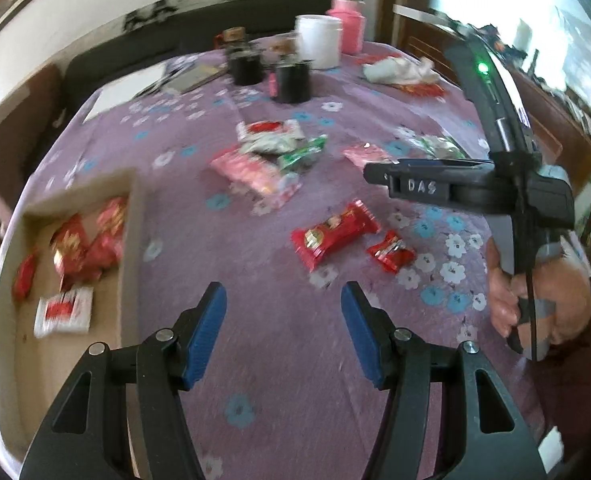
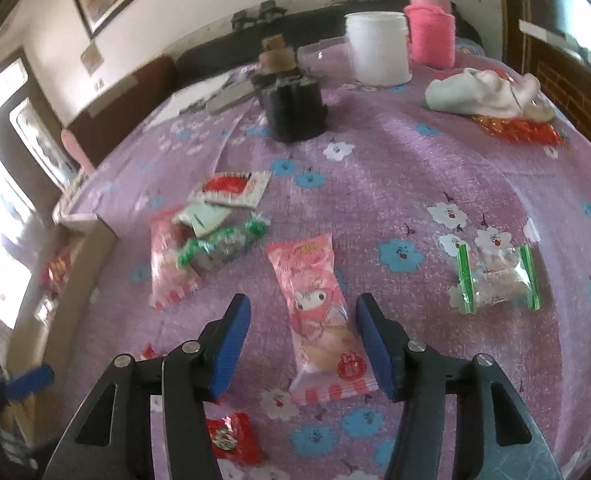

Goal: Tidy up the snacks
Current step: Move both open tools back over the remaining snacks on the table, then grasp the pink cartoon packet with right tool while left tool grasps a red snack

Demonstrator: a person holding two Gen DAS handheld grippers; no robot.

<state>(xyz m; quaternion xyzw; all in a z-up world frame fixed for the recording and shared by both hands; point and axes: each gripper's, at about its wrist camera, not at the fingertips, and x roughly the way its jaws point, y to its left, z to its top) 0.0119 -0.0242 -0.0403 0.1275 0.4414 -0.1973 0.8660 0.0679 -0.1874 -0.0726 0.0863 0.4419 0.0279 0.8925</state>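
Observation:
Snack packets lie on a purple flowered tablecloth (image 1: 287, 352). My left gripper (image 1: 283, 316) is open and empty above the cloth, right of a cardboard box (image 1: 129, 240) holding red packets (image 1: 71, 248) and a white one. Ahead lie a large red packet (image 1: 333, 234) and a small red one (image 1: 391, 250). My right gripper (image 2: 303, 340) is open, its blue pads either side of a pink cartoon packet (image 2: 319, 320) on the cloth; it also shows in the left wrist view (image 1: 379, 174). A clear green-edged packet (image 2: 495, 278) lies to its right.
A pile of pink, green and white packets (image 1: 271, 156) sits mid-table. Black tins (image 1: 291, 82), a white jar (image 1: 319, 40), a pink bottle (image 1: 349, 20), papers and a white cloth (image 2: 487, 94) stand at the far end. The box also shows at the left in the right wrist view (image 2: 91, 248).

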